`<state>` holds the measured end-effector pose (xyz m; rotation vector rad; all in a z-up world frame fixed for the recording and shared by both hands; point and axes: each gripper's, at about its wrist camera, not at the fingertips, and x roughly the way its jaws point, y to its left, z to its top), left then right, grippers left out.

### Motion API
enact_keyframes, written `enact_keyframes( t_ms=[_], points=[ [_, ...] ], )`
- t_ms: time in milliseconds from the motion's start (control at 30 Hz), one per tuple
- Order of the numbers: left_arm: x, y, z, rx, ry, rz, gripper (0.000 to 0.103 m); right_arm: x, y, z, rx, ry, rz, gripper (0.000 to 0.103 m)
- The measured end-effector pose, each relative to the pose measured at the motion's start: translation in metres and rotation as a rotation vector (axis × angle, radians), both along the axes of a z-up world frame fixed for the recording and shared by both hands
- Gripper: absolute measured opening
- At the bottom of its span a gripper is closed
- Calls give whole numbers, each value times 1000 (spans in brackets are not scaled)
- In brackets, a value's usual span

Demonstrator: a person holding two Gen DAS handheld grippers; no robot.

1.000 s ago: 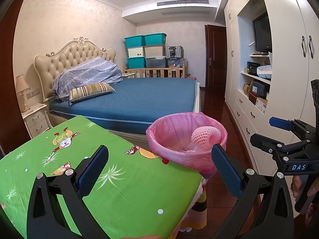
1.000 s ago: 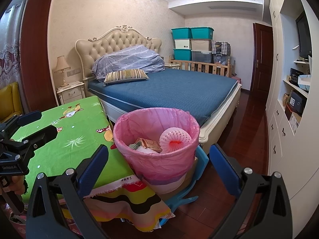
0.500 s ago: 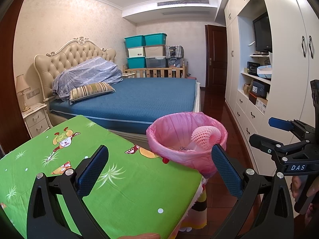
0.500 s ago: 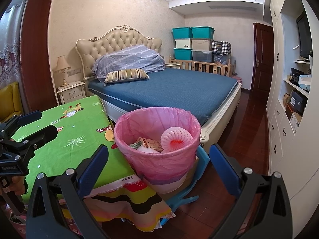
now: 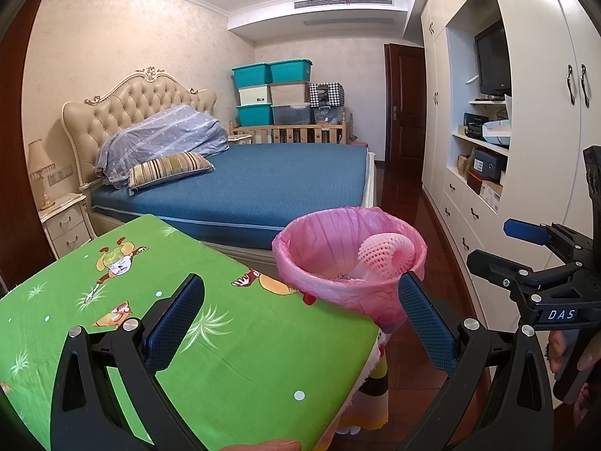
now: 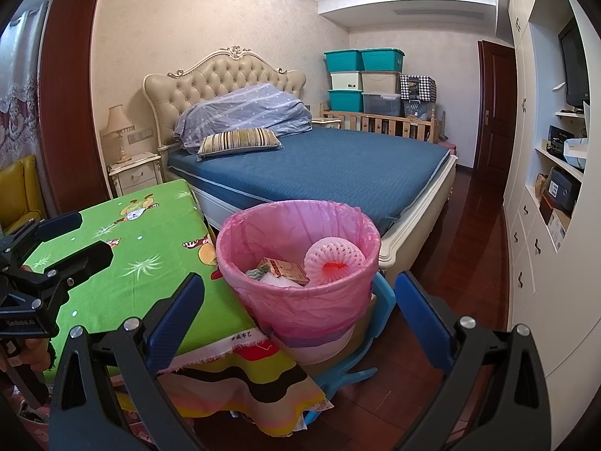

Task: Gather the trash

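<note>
My left hand-held gripper and right hand-held gripper both hung released and empty; the pink-lined bin, centre frame, held the trash (collection looked finished). Next, withdraw.

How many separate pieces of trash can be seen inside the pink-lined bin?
3: a foam fruit net by the right wall, a brown carton centre, crumpled scraps at left. More may lie underneath.

Black hand-held gripper frames, blue textured pads, silver screws.
</note>
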<state>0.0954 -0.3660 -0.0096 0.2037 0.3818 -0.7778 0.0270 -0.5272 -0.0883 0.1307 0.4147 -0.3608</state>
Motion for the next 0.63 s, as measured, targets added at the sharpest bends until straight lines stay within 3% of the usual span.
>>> enact_keyframes(
  t_ms=[367,467,633],
  points=[
    [3,7,-9,-6,16,14,97,11,4,-9,18,33,5,98],
    [17,22,-3,-8,54,42,97,23,10,-6,26,36,35,98],
    [53,108,9,6,97,253,97,78,65,3,43,66,191,98]
  ],
)
